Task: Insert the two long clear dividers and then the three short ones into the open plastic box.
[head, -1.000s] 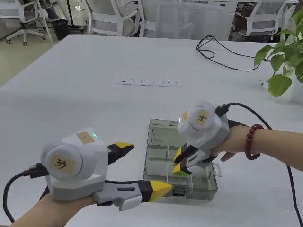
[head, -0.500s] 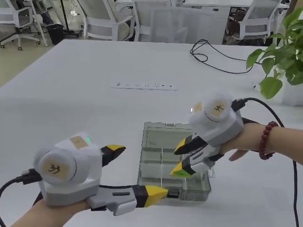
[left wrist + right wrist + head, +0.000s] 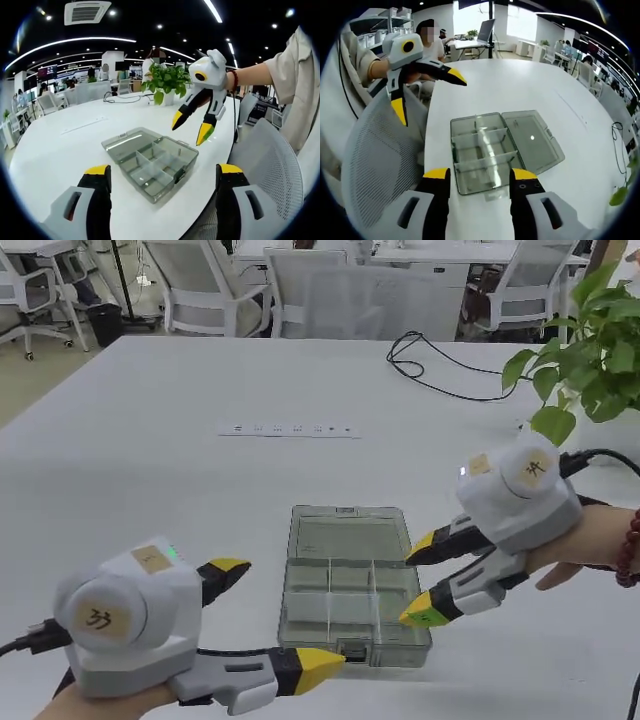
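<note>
Head view: box [image 3: 395, 650] sits open on the white table [image 3: 150, 470], near the front edge and roughly centred between the two grippers. Its lid [image 3: 350, 532] lies flat on the far side, hinged back. Clear dividers [image 3: 352, 592] stand inside the box and split it into compartments; the exact count of long and short pieces cannot be told. Left gripper [image 3: 275, 615] is at the box's near-left corner, jaws spread wide and holding nothing, with one yellow tip close to the front wall. Right gripper [image 3: 420, 580] is just beside the box's right edge, jaws also parted and empty, tips pointing toward the box. Farther back on the table are a power strip [image 3: 288, 429] and a looped black cable [image 3: 445, 360]; a plant [image 3: 575, 370] is at the far right. Left gripper view: box lies ahead between the jaws, right gripper above its far side. Right gripper view: box lies just ahead, mesh chair [image 3: 375, 165] to one side.
</note>
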Demonstrator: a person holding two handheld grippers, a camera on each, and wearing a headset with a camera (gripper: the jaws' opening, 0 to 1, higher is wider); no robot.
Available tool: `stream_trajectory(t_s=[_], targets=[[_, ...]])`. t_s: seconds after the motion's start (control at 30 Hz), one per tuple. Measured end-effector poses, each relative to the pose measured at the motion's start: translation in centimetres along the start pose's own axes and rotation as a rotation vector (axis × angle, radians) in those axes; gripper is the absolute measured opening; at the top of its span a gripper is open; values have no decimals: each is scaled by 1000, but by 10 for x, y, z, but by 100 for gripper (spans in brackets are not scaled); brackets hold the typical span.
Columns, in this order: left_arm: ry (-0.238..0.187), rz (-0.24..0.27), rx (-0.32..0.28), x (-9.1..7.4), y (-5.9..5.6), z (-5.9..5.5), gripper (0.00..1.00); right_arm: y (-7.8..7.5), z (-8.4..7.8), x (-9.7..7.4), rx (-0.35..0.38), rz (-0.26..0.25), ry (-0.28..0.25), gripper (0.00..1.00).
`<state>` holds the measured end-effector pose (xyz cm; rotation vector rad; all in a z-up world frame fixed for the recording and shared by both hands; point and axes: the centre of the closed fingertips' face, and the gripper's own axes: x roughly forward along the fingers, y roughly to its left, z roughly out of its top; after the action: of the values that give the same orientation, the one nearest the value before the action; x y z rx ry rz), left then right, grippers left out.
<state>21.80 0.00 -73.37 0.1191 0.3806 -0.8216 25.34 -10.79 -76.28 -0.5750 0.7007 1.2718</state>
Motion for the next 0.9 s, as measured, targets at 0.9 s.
stream_trajectory(t_s=[0.9], targets=[[9, 25, 1, -1, -3, 0, 87, -6, -81, -46, 88, -71, 71, 54]])
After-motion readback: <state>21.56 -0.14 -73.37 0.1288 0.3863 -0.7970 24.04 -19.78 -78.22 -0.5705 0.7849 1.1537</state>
